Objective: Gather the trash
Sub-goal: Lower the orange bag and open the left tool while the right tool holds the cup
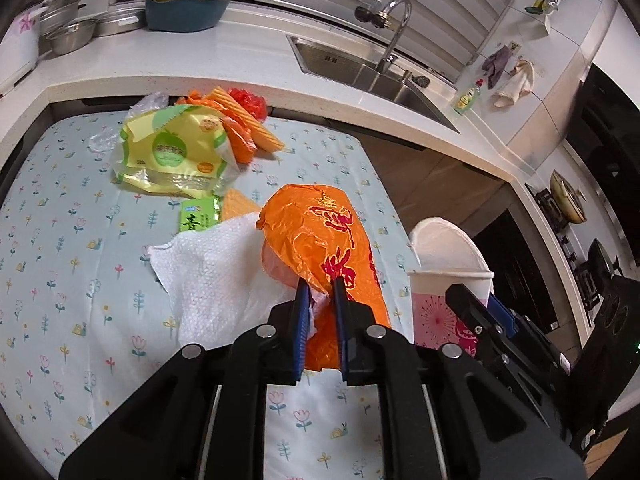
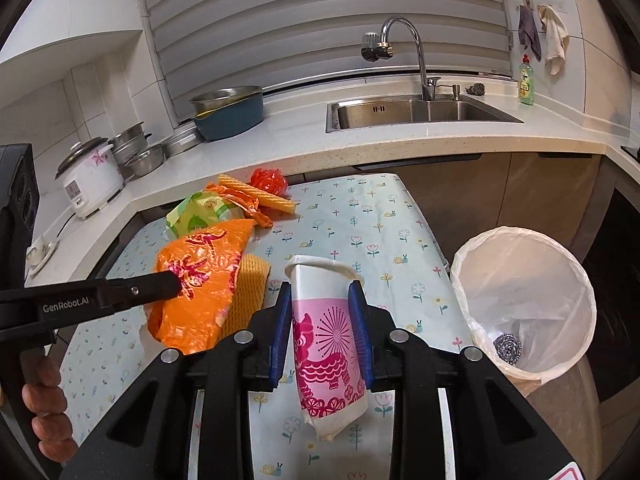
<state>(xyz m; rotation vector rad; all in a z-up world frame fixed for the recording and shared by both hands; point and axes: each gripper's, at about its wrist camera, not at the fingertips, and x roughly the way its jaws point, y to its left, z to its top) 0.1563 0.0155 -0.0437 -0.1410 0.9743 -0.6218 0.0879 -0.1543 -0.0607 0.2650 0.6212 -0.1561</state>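
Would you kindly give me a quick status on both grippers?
Left gripper shut on orange bag. Right gripper shut on paper cup. Lined bin open, nothing in the way.

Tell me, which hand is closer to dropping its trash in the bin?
The right. The right gripper holds the paper cup just beside the open trash bin, while the left gripper, holding the orange bag, is farther over the table.

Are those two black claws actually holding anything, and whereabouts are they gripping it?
Left gripper pinches the orange plastic bag at its near crumpled edge. Right gripper squeezes the pink-and-white paper cup around its middle.
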